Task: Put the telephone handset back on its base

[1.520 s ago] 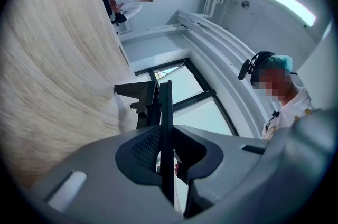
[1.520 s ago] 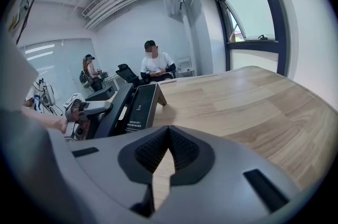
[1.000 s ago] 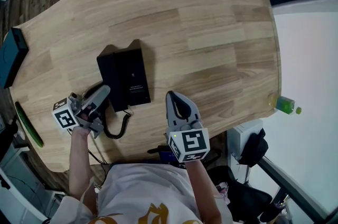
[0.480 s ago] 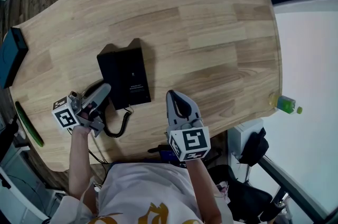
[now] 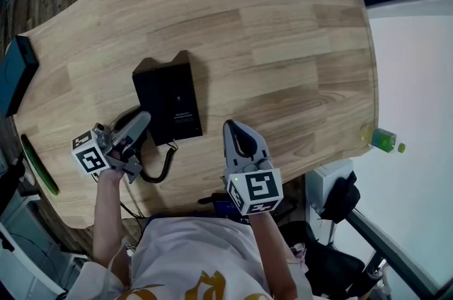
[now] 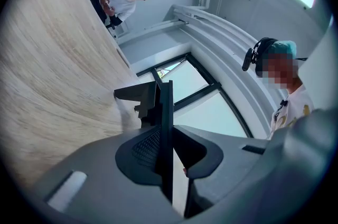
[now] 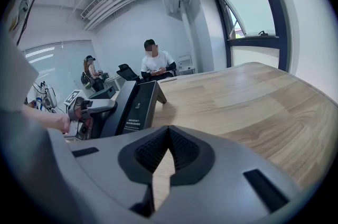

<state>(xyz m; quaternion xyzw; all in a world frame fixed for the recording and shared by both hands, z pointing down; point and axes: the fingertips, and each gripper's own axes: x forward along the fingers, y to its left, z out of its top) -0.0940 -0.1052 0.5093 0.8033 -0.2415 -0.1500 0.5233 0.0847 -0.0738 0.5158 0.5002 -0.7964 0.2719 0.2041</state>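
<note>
Handset [image 6: 166, 149] gripped edge-on by left tool [image 5: 136, 126], mostly hidden overhead

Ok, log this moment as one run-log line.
left gripper: shut on black telephone handset | black rectangular telephone base: on wooden table, handset off it | right gripper: shut, empty

No word or number could be read anywhere. The black telephone base [image 5: 170, 104], toward the table's left, carried a small block of white print [image 5: 182, 117] on its sloping face, too fine to make out. The left marker cube [image 5: 90, 156] and the right marker cube [image 5: 255, 191] bore only black-and-white square patterns, with no letters. Yellow lettering [image 5: 205, 288] on the person's white shirt was cut off at the near edge and illegible.
</note>
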